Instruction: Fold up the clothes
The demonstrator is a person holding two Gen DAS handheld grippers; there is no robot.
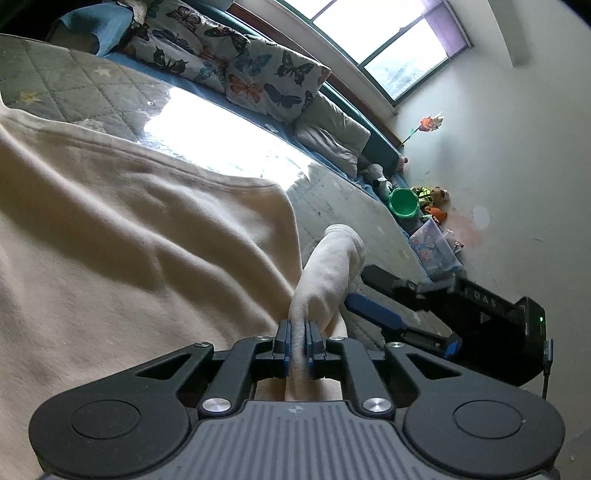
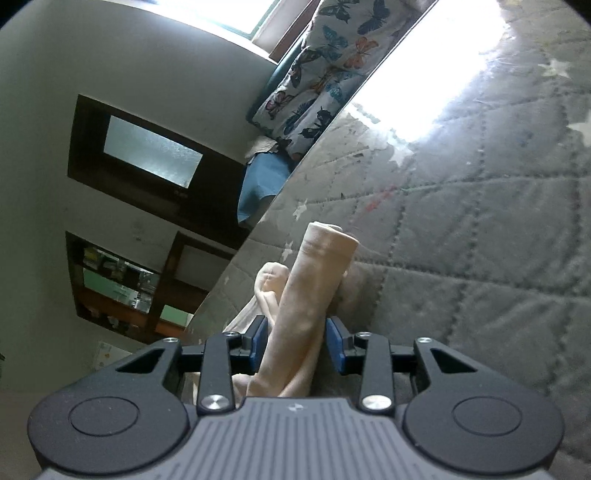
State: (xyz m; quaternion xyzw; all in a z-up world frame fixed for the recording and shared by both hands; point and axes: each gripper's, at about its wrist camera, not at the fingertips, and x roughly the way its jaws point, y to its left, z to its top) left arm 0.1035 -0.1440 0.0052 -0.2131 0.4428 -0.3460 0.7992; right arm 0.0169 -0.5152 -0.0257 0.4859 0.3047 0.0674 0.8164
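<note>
A cream garment [image 1: 129,229] is lying spread over a grey quilted bed [image 1: 66,77] with star prints, its hemmed edge running toward a bright sunlit patch, leaving bare quilt open beyond it. The left claw [image 1: 298,341] is pinching together on a pale sleeve end [image 1: 328,273], while the right claw [image 2: 297,345] is clamping a rolled cream cuff [image 2: 317,284], its blue pads pressing both sides. Butterfly-print pillows [image 1: 240,62] are lining the far edge under a window [image 1: 373,33]; faint letters on the other tool's black body are unreadable.
</note>
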